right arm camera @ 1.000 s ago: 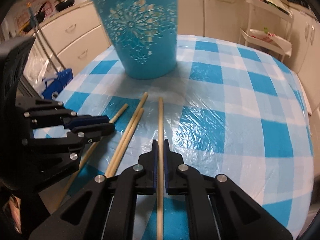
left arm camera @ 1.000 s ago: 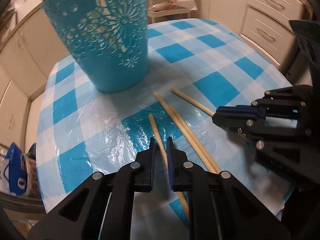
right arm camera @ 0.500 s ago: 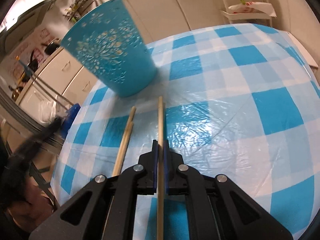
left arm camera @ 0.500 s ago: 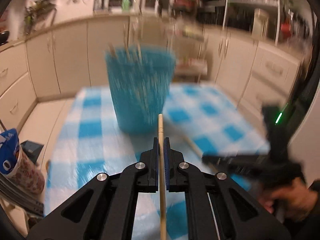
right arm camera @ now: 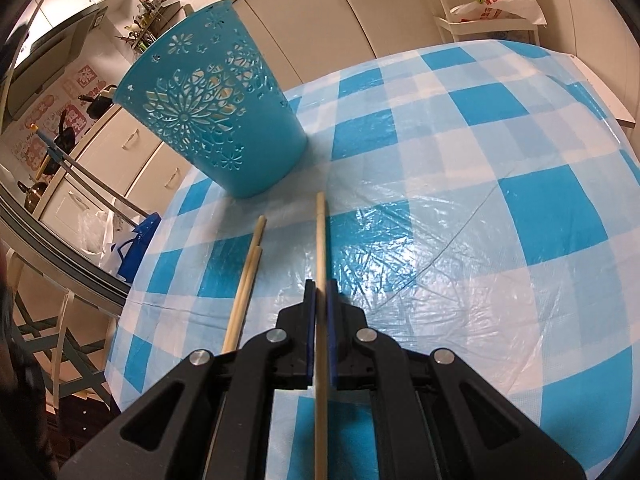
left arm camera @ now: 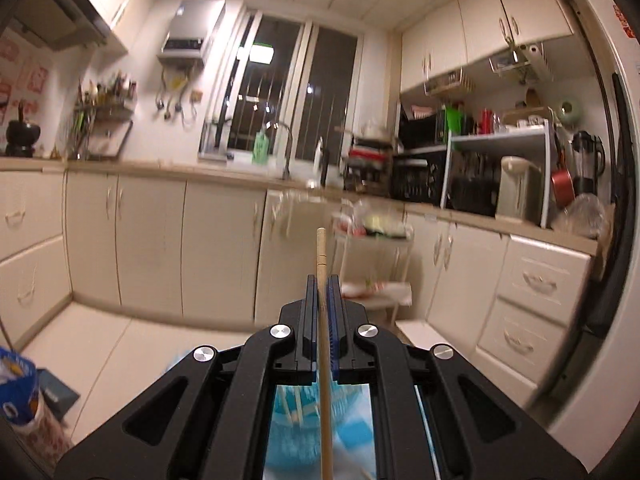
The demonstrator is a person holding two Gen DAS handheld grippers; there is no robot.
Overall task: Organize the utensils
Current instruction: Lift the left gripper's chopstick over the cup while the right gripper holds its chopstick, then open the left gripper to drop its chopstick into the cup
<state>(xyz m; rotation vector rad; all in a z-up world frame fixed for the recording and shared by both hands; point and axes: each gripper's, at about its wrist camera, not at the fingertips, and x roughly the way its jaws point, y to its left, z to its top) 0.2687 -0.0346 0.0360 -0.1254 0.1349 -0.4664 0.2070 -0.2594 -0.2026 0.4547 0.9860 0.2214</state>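
Observation:
My left gripper (left arm camera: 321,280) is shut on a wooden chopstick (left arm camera: 321,256) and points nearly level at the kitchen cabinets. Through the gap under its jaws I glimpse the blue holder (left arm camera: 298,420) below, with chopstick ends standing in it. My right gripper (right arm camera: 320,286) is shut on another chopstick (right arm camera: 320,236), whose tip points toward the blue cut-out holder (right arm camera: 212,112) standing on the blue checked tablecloth (right arm camera: 500,208). Two more chopsticks (right arm camera: 249,276) lie side by side on the cloth, just left of the right gripper.
Cream cabinets (left arm camera: 160,248) and a counter with a sink line the far wall. A small white cart (left arm camera: 374,256) stands beyond the table. A blue bag (right arm camera: 138,248) sits on the floor left of the table.
The left gripper closed on a chopstick, lifted it off the table and swung up to look level across the kitchen. The right gripper rolled and shifted a little, still holding its chopstick.

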